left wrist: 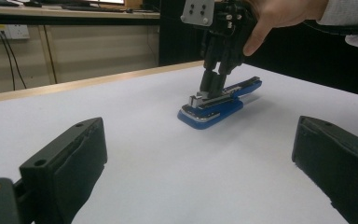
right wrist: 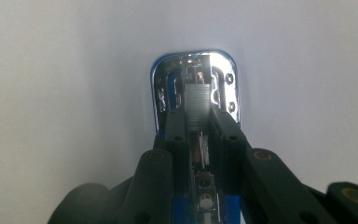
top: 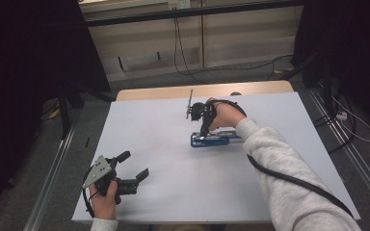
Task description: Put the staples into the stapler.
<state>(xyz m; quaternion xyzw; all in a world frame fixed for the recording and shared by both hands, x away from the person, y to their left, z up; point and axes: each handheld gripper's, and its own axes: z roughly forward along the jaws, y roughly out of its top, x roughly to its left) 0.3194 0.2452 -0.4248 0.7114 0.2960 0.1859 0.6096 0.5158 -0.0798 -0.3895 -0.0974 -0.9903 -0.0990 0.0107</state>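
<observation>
Blue stapler (top: 211, 139): lies flat on the white desk (top: 164, 144), a little right of the middle, its metal front end toward the person's left.
Stapler top: in the right gripper view the stapler (right wrist: 193, 93) is open, with a strip of staples in the channel.
Right claw (top: 204, 131): points down onto the stapler; the jaws are nearly closed and press on both sides of the staple channel.
Right claw from the left gripper view (left wrist: 213, 88): stands upright over the stapler (left wrist: 219, 105), held by a hand (left wrist: 279, 14) from above.
Left claw (top: 135, 166): near the left front corner of the desk, well apart from the stapler; jaws wide open, nothing between them.
</observation>
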